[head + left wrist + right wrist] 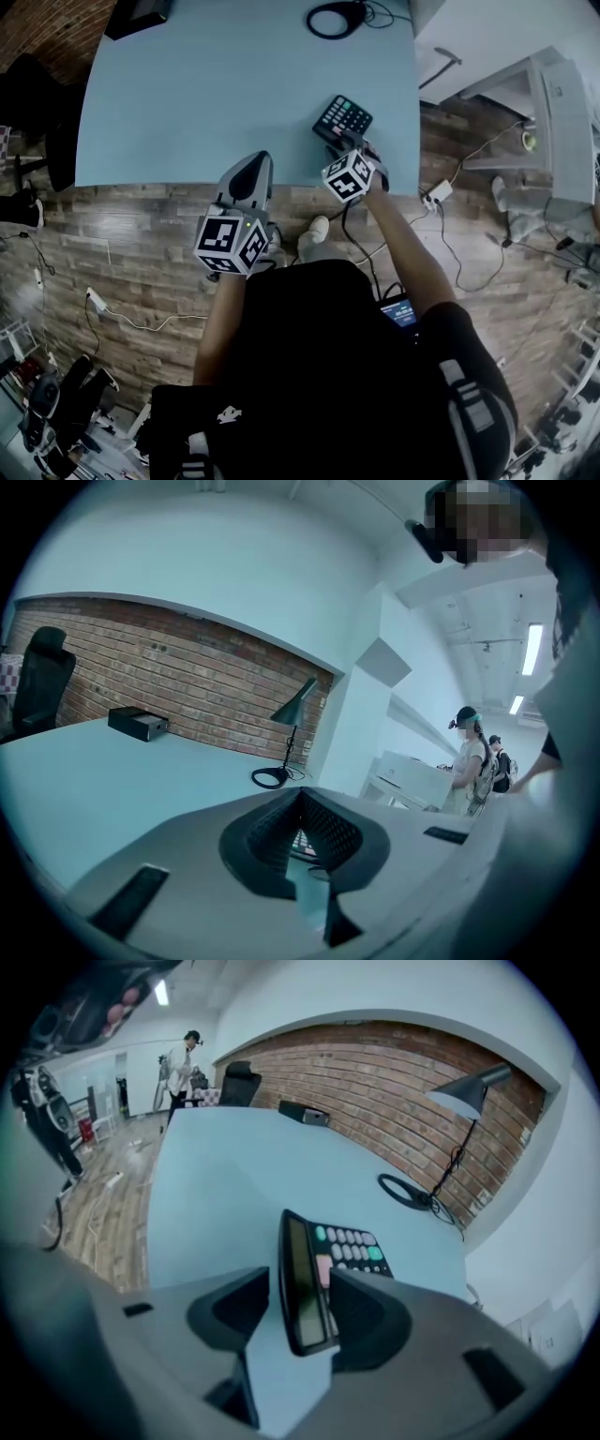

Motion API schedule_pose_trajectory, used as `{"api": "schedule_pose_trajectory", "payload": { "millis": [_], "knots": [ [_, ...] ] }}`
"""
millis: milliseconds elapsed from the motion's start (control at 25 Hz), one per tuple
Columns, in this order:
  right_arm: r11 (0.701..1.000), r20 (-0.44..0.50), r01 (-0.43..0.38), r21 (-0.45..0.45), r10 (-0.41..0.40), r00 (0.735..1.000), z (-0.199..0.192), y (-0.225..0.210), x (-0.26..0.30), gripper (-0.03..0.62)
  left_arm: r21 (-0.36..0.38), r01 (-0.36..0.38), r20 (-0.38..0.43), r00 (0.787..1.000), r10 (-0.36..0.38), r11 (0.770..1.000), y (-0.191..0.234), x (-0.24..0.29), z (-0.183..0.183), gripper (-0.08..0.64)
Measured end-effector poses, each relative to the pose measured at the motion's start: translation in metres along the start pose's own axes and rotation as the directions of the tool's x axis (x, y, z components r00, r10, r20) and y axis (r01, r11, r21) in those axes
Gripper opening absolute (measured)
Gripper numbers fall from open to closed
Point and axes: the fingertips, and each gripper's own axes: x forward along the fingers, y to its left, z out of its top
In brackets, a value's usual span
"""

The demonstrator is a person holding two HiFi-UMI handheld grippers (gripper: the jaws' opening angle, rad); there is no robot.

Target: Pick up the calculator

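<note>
Straddling the display end of the calculator (323, 1269), which lies near the table's (216, 94) near edge, the right claw (300, 1283) gapes wide; the left claw (300, 797) is pinched together, empty.

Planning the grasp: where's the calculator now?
Head view: the calculator lies at the table's near-right corner, its near end between the right tool's open jaws.

Head view steeply overhead; both gripper views low across table (234, 94)
</note>
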Motion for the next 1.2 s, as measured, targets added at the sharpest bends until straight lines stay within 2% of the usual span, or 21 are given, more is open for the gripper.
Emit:
{"api": "schedule_pose_trajectory", "payload": {
  "millis": [240, 320, 400, 520, 800, 1040, 1200],
  "knots": [
    [0.995, -0.018, 0.060, -0.081, -0.062, 0.998, -0.001, 0.004, 0.009, 0.194, -0.070, -0.008, 0.020, 1.000, 0.010, 0.997, 0.009, -0.004, 0.001, 0.008],
    [0.989, -0.012, 0.097, -0.112, -0.099, 0.995, 0.001, 0.002, 0.008, 0.130, -0.087, -0.010, 0.021, 1.000, 0.012, 0.996, 0.012, -0.006, 0.001, 0.008],
    [0.985, -0.012, 0.114, -0.133, -0.117, 0.993, 0.000, 0.002, 0.008, 0.124, -0.095, -0.014, 0.022, 1.000, 0.016, 0.995, 0.014, -0.007, 0.000, 0.008],
    [0.984, -0.022, 0.121, -0.133, -0.125, 0.992, 0.000, 0.002, 0.009, 0.124, -0.093, -0.016, 0.018, 1.000, 0.018, 0.996, 0.015, -0.008, -0.002, 0.009],
    [0.966, -0.008, 0.155, -0.206, -0.160, 0.987, -0.001, 0.001, 0.008, 0.107, -0.090, -0.008, 0.014, 1.000, 0.009, 0.996, 0.013, -0.006, -0.003, 0.008],
    [0.962, -0.021, 0.171, -0.213, -0.180, 0.983, -0.002, 0.002, 0.010, 0.098, -0.053, 0.055, 0.012, 0.998, -0.054, 0.997, 0.002, -0.005, -0.003, 0.008],
    [0.960, -0.040, 0.181, -0.215, -0.194, 0.980, -0.003, 0.001, 0.012, 0.098, -0.062, 0.050, 0.013, 0.999, -0.050, 0.997, 0.002, -0.006, -0.003, 0.008]
  ]
}}
